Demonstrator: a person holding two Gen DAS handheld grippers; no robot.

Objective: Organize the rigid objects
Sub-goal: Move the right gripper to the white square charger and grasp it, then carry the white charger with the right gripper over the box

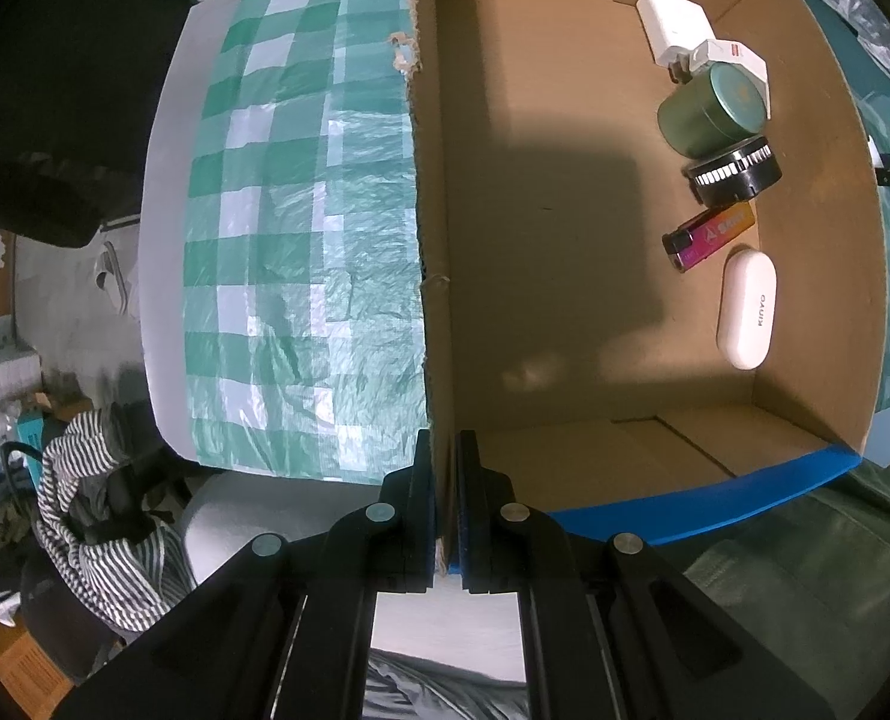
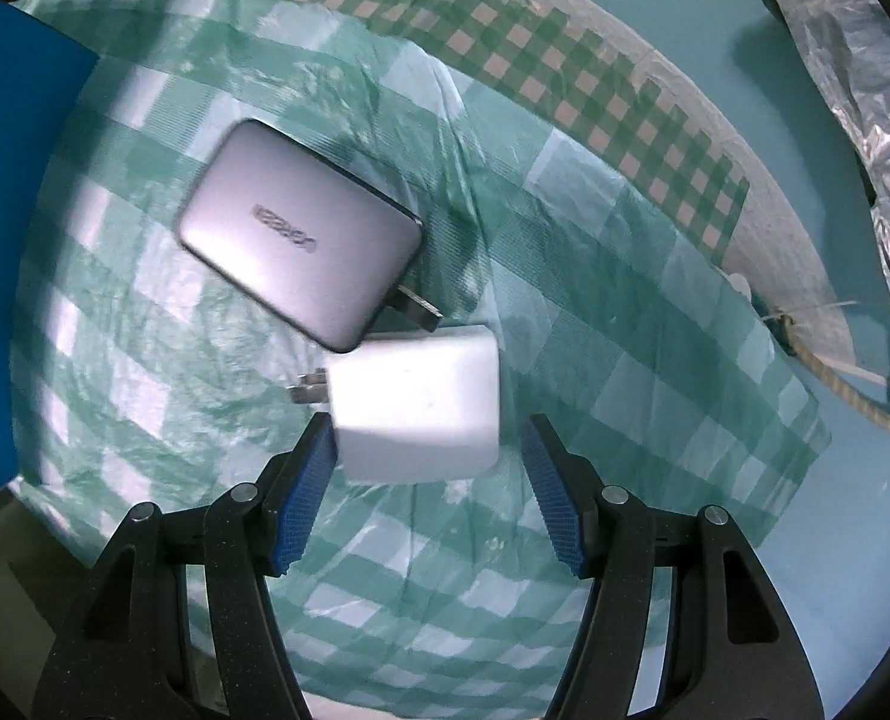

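My left gripper (image 1: 446,450) is shut on the left wall of a cardboard box (image 1: 433,240), one finger on each side of the wall. Along the box's right side lie a white charger (image 1: 673,24), a green round tin (image 1: 709,105), a black ring-shaped item (image 1: 736,171), an orange and purple lighter (image 1: 709,234) and a white oval case (image 1: 748,306). My right gripper (image 2: 424,444) is open around a white charger (image 2: 418,408) on the checked cloth; its left pad touches the charger. A grey charger (image 2: 298,234) lies just beyond it.
A green-and-white checked cloth (image 1: 301,228) covers the table (image 2: 745,120). The box rim has blue tape (image 1: 715,498). A clear plastic bag (image 2: 865,120) and a cord lie at the far right. Striped fabric (image 1: 85,516) and clutter sit below the table's left edge.
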